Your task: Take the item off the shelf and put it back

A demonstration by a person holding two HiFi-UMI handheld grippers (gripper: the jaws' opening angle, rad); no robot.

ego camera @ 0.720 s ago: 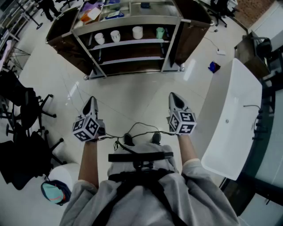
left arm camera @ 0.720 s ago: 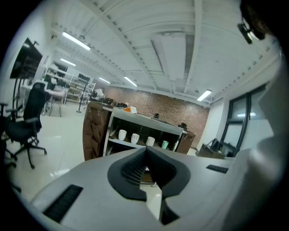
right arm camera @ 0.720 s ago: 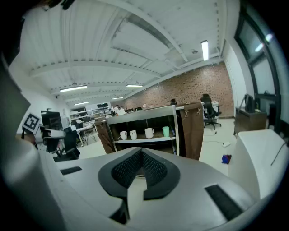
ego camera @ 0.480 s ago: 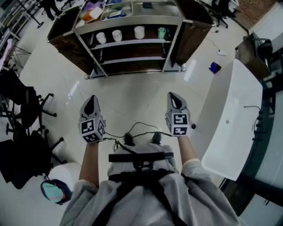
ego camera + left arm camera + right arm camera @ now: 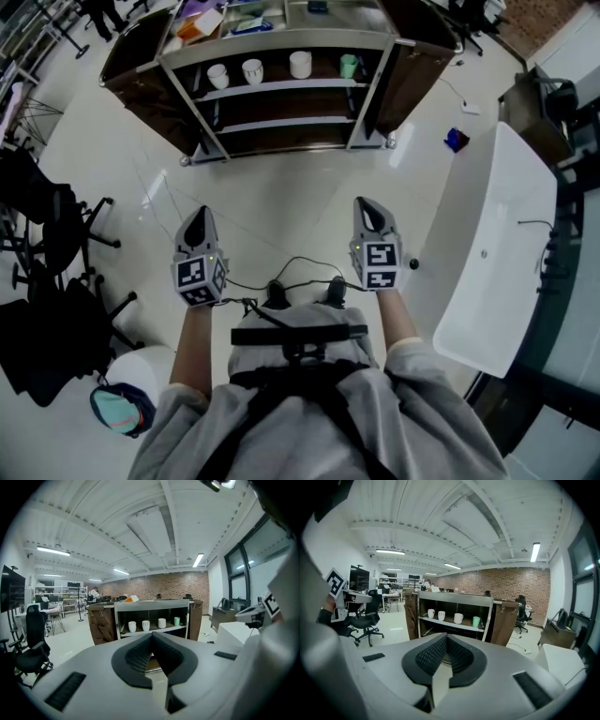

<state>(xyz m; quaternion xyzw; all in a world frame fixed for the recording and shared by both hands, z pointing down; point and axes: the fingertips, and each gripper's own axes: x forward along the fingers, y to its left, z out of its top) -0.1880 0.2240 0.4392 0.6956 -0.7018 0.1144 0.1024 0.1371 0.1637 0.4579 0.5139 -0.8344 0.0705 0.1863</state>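
As jaws meet, left gripper [image 5: 197, 217], right gripper [image 5: 369, 208] point at shelf [image 5: 281, 86].

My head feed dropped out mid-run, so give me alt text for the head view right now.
Seen from above, a person holds the left gripper and right gripper out over white floor, both shut and empty, well short of the shelf unit. One shelf carries three white cups and one green cup.

Black office chairs [image 5: 56, 234] stand at the left. A long white worktop [image 5: 487, 253] runs along the right; a small blue object [image 5: 456, 140] lies on the floor [image 5: 281, 197] near its far end.
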